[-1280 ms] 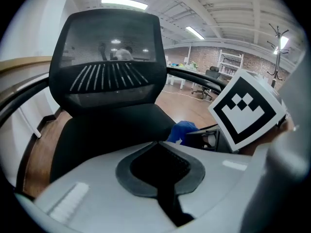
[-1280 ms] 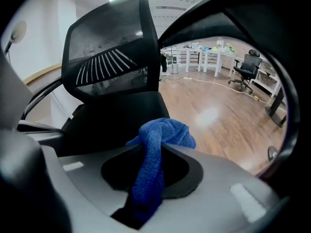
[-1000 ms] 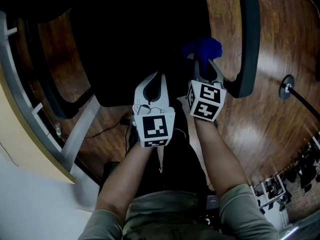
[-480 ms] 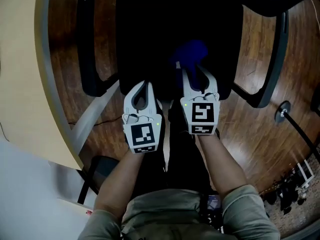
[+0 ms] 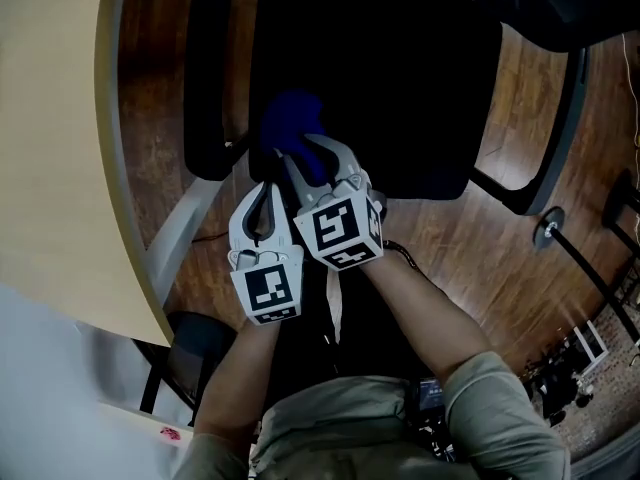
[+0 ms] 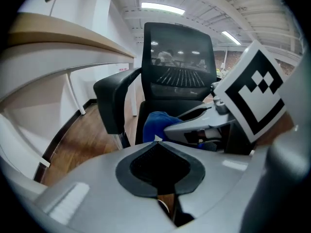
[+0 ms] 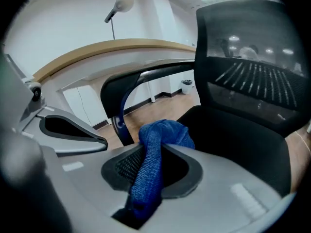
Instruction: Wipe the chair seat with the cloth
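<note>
The black chair seat (image 5: pixel 400 98) (image 7: pixel 233 130) fills the middle of the head view. A blue cloth (image 5: pixel 292 120) (image 7: pixel 163 132) (image 6: pixel 154 123) lies bunched on the seat's front left part, close to the left armrest (image 5: pixel 210 78). My right gripper (image 5: pixel 300 146) (image 7: pixel 153 147) is shut on the cloth, which hangs down between its jaws. It is angled up and to the left. My left gripper (image 5: pixel 265 183) (image 6: pixel 155 140) sits just left of it, short of the seat's front edge. Its jaws are shut with nothing between them.
A pale curved desk (image 5: pixel 60 118) runs along the left, its metal leg (image 5: pixel 185 233) near my left gripper. The mesh backrest (image 6: pixel 177 62) stands behind the seat. The right armrest (image 5: pixel 550 128) and a round base (image 5: pixel 545 230) are on the wood floor at right.
Both grippers have swung left over the seat, from its right side toward the left armrest. The cloth went along in the right gripper, which has rolled and now leans left.
</note>
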{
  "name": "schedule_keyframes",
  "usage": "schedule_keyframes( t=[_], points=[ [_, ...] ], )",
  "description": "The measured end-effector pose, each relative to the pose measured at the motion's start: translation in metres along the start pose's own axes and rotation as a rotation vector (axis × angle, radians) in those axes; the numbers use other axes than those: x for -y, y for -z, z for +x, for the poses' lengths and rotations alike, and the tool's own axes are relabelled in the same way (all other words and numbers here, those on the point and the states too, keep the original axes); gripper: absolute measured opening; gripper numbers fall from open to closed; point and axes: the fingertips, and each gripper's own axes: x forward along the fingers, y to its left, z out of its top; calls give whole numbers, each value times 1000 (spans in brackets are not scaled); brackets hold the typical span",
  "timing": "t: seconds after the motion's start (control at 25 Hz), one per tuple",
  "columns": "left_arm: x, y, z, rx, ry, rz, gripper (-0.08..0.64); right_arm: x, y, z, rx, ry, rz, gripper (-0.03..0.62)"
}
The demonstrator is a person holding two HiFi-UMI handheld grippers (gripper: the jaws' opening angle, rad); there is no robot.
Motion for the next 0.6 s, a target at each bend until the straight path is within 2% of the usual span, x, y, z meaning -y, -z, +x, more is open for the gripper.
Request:
schedule_keyframes(
  t=[0.16, 0.28, 0.44, 0.6],
  points=[
    [-15, 11, -4, 0, 11, -1, 5, -23, -5, 30, -29, -25, -28, 83],
    [-16, 16, -3, -18, 50, 20, 5, -28, -2, 46, -51, -13, -22, 83],
    [-15, 18, 4, -23, 75, 46, 5, -18, 6, 51, -56, 27, 30, 83],
    [-6, 16, 12, -19, 68, 49, 5, 3, 15, 31, -54, 64, 57, 83]
  ],
)
